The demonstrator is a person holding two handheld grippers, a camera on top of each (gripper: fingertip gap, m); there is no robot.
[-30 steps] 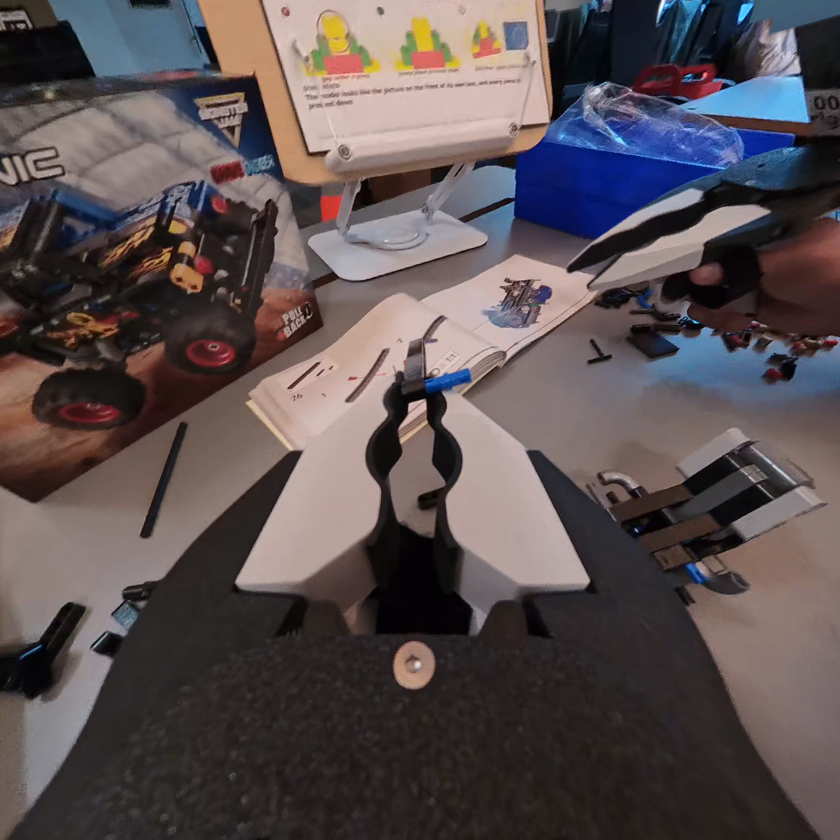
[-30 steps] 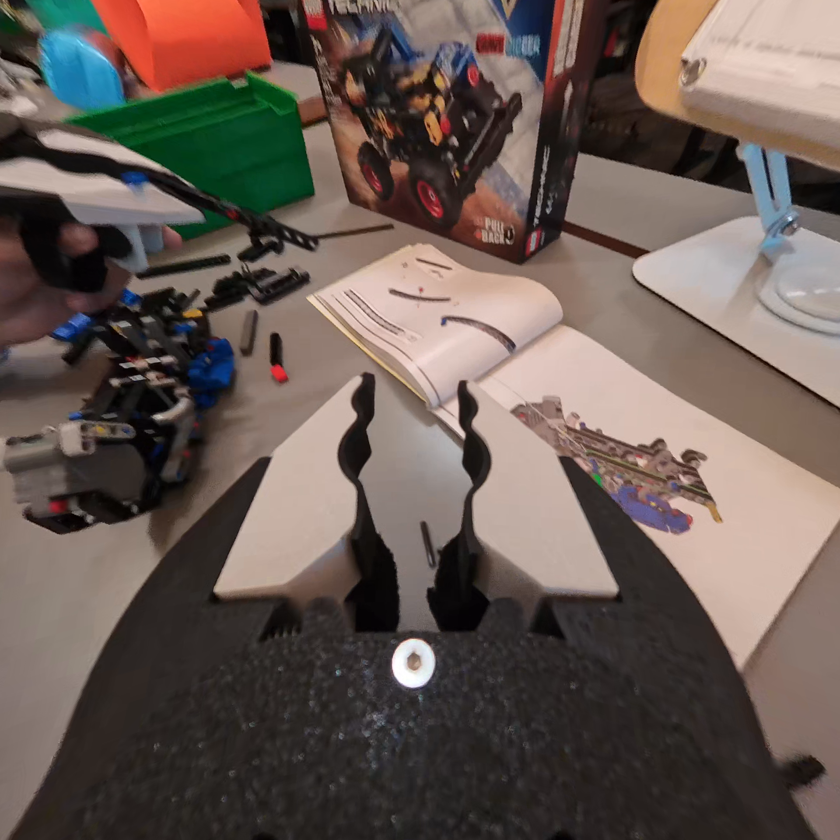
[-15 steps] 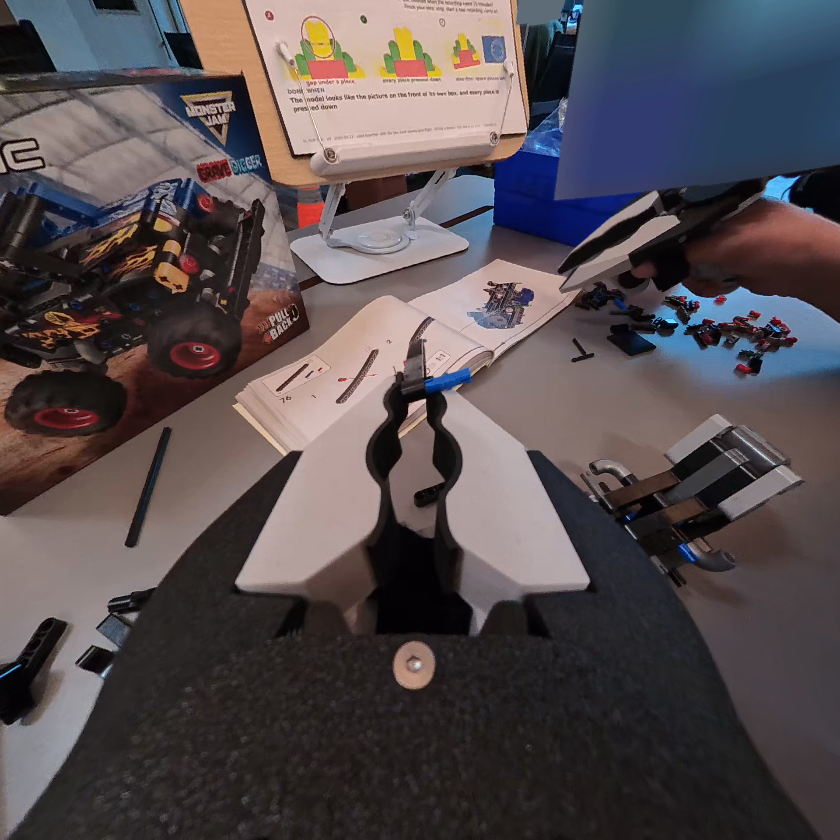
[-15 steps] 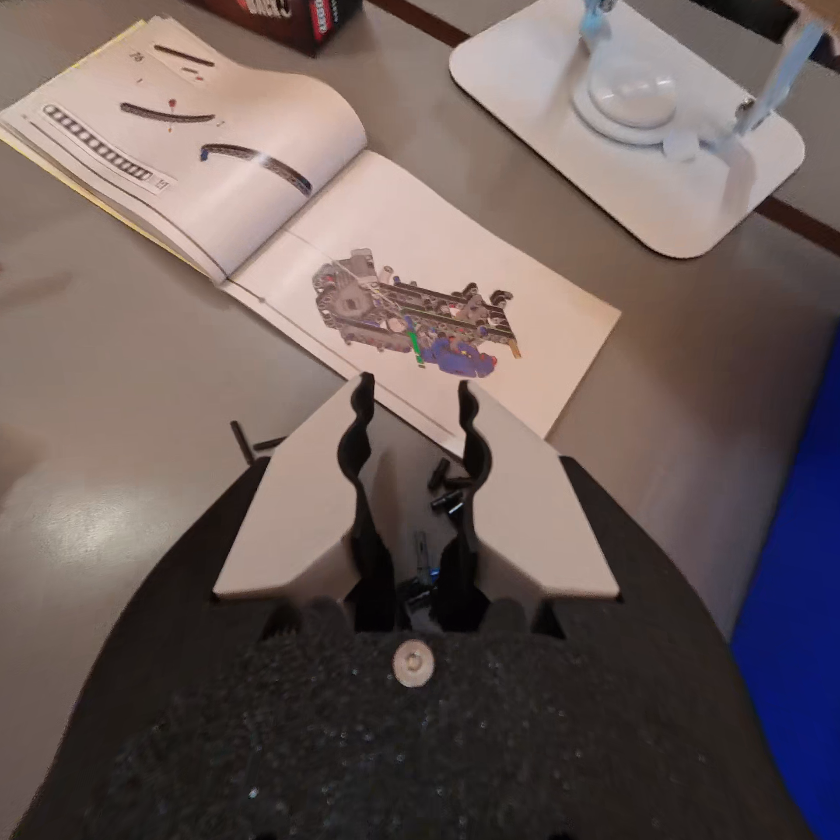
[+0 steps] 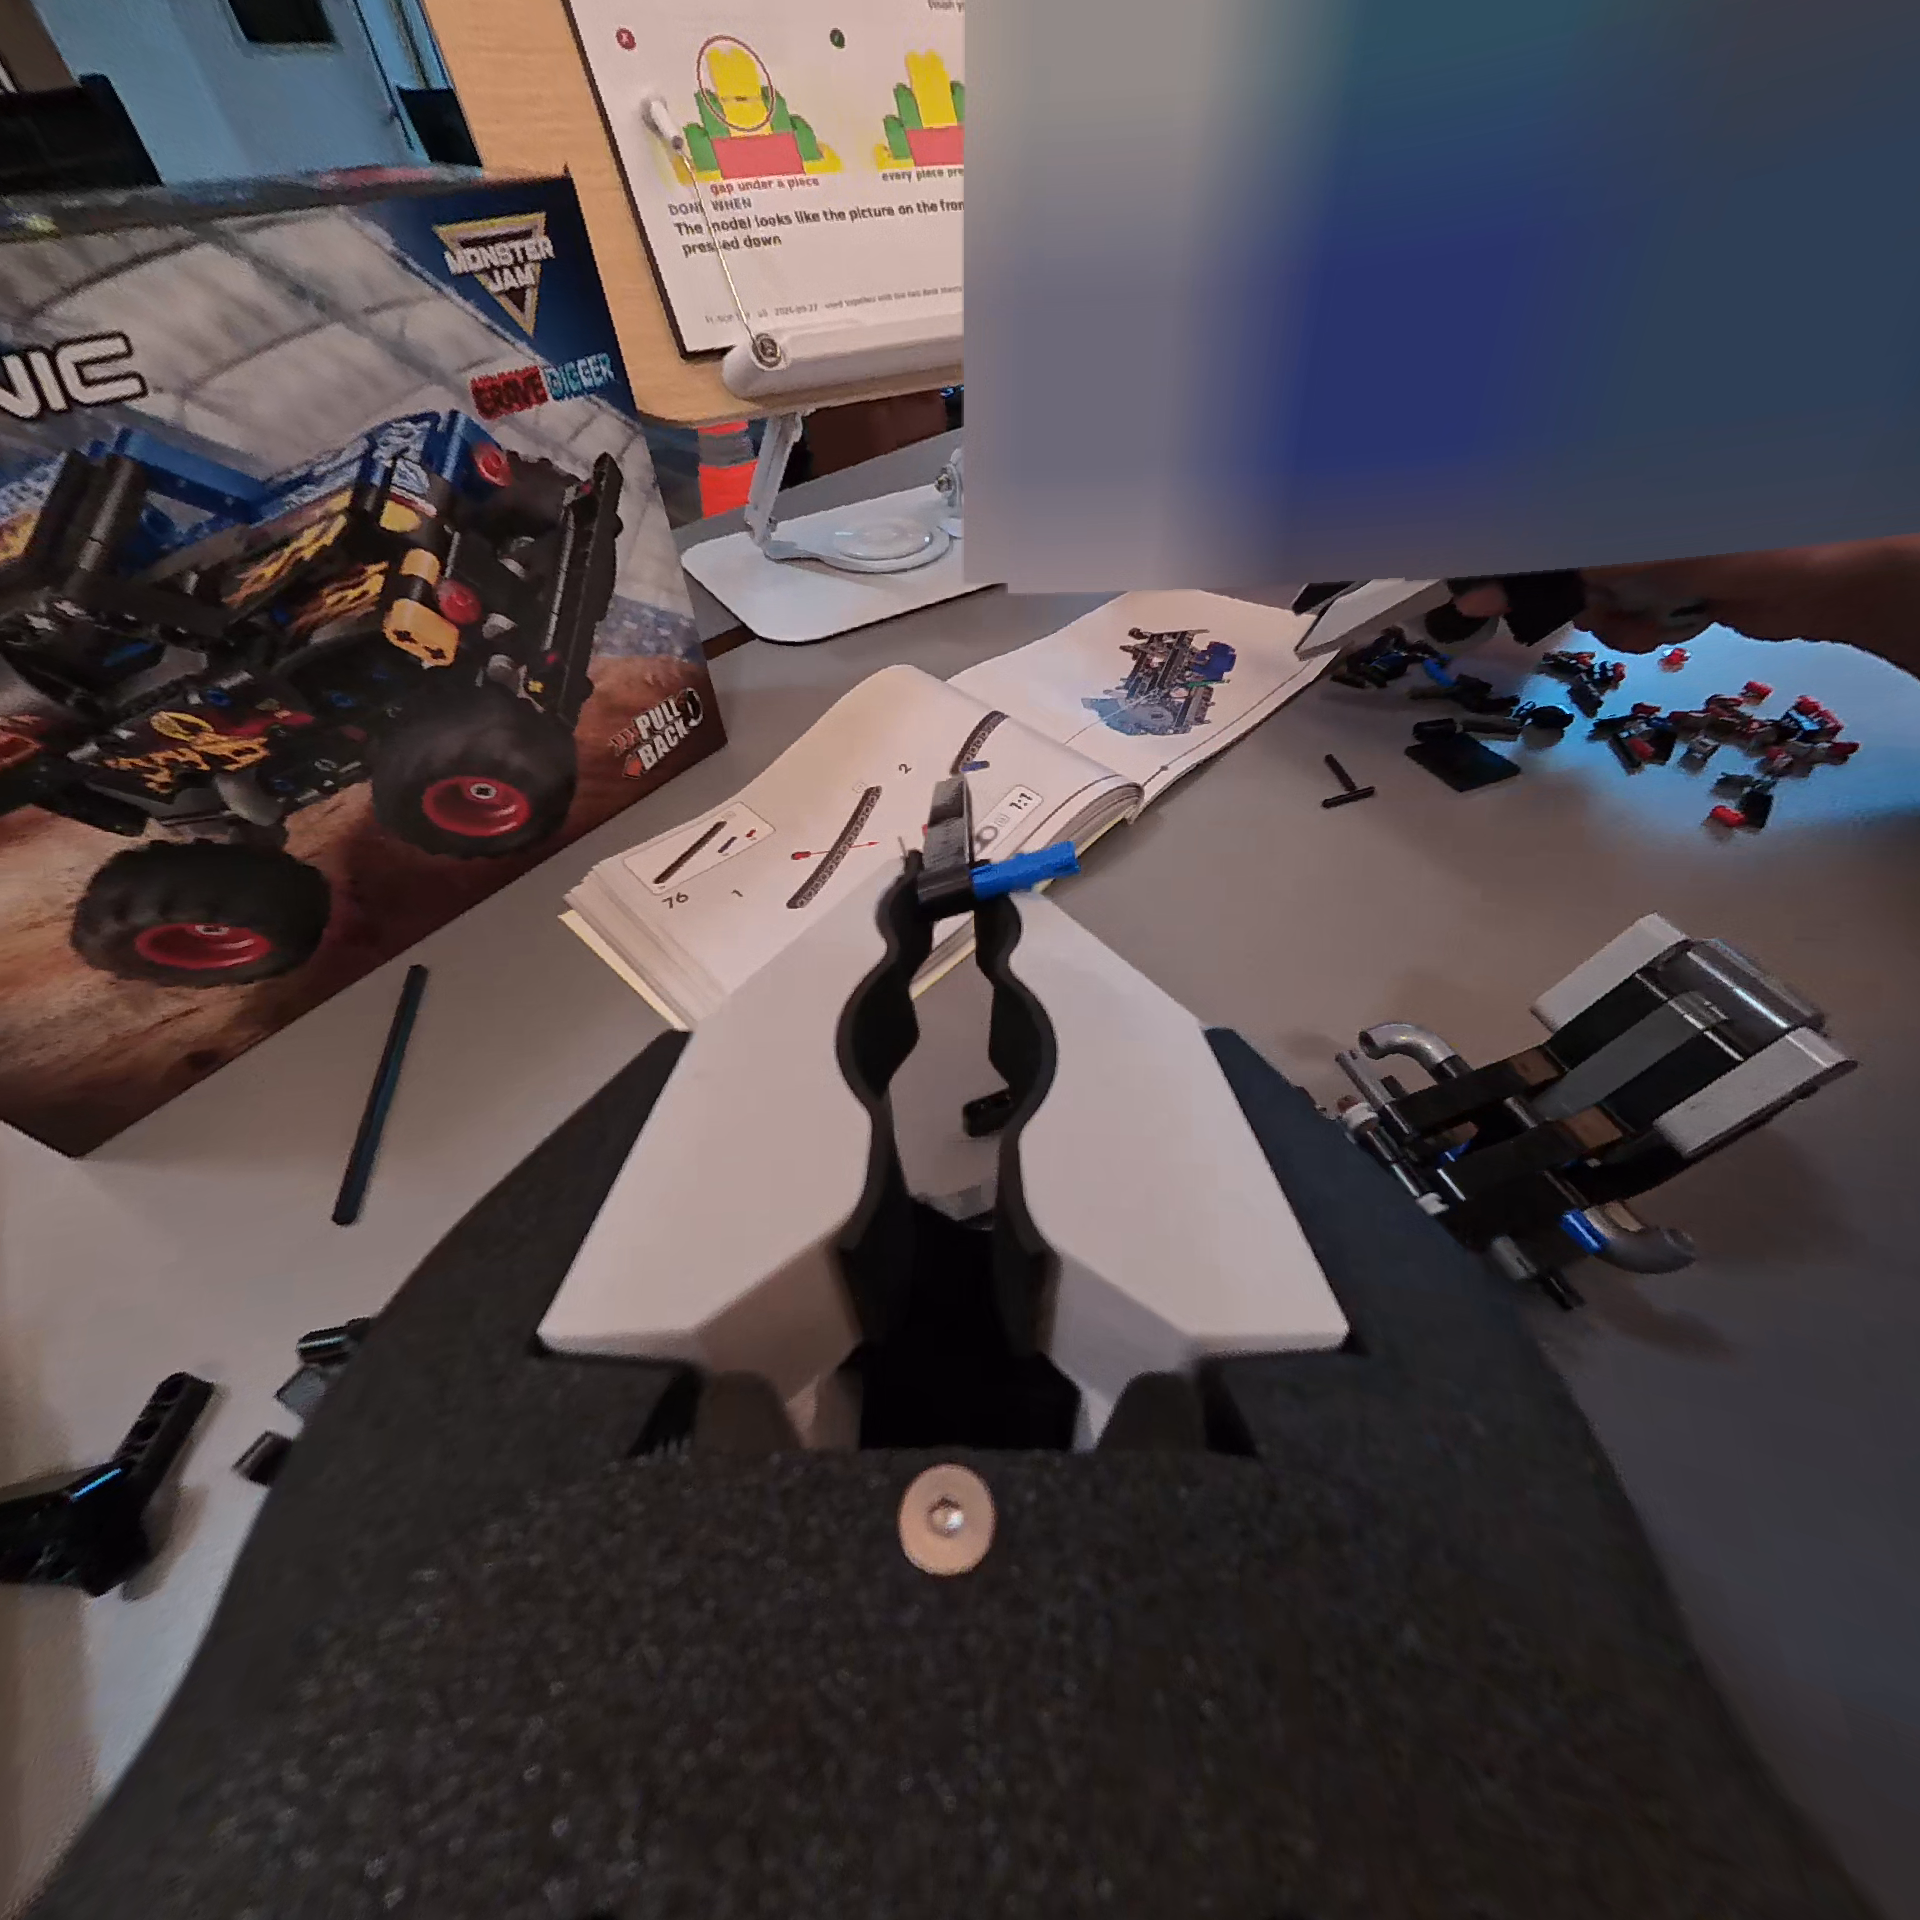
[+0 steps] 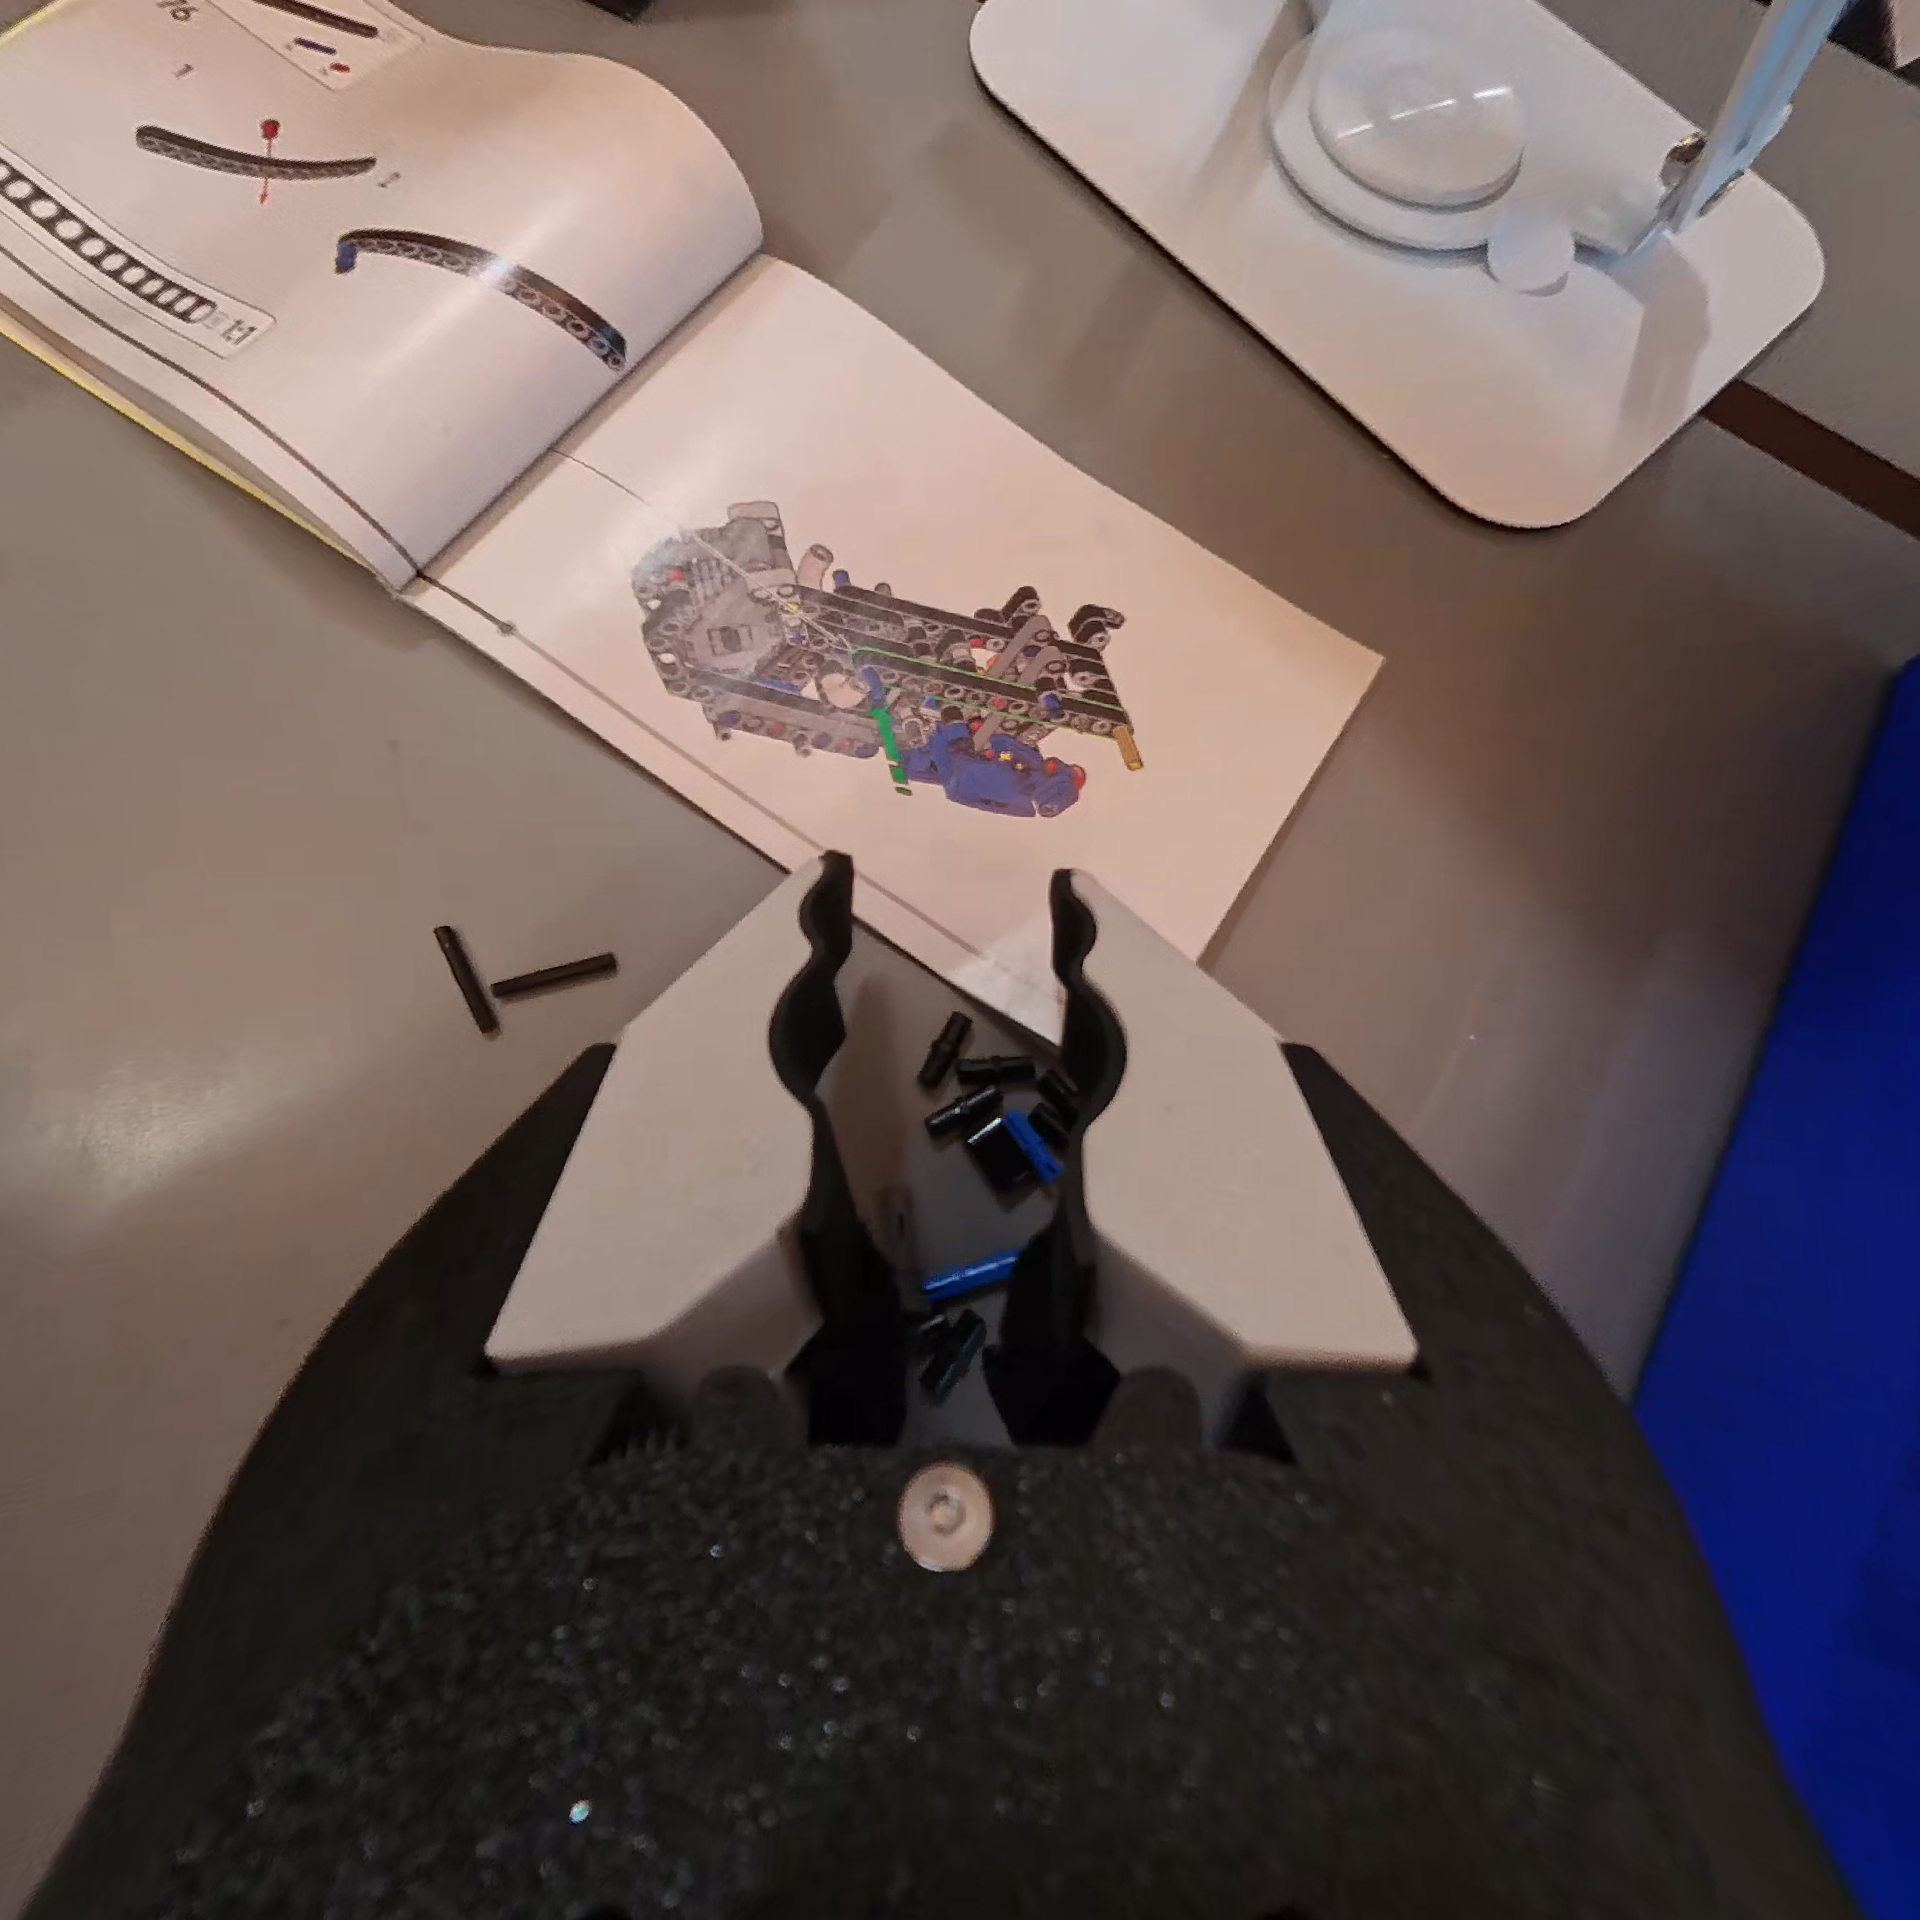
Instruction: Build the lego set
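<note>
My left gripper (image 5: 951, 899) is shut on a black lego beam (image 5: 948, 831) with a blue pin (image 5: 1023, 868) sticking out to the right, held above the open instruction booklet (image 5: 831, 831). The part-built black and grey chassis (image 5: 1579, 1112) lies on the table to the right. My right gripper (image 6: 945, 883) is open and empty, pointing down over small black pins (image 6: 971, 1086) and a blue pin (image 6: 971, 1273) that lie between its fingers. It also shows far off in the left wrist view (image 5: 1361, 613), over the loose parts pile (image 5: 1683, 727).
The set's box (image 5: 291, 623) stands at the left. A white stand base (image 6: 1455, 239) holds a paper board behind the booklet (image 6: 935, 675). Two black axles (image 6: 520, 977) lie left of my right gripper. A blue bin (image 6: 1829, 1247) is at the right. A long black rod (image 5: 379, 1091) lies by the box. Spacing between my two grippers at the tips: around 30 cm. My left tips are roughly 20 cm from the long black rod (image 5: 379, 1091).
My right gripper swung from the booklet and box toward the parts pile and lowered over the small pins. My left gripper kept its hold on the beam and hardly moved.
</note>
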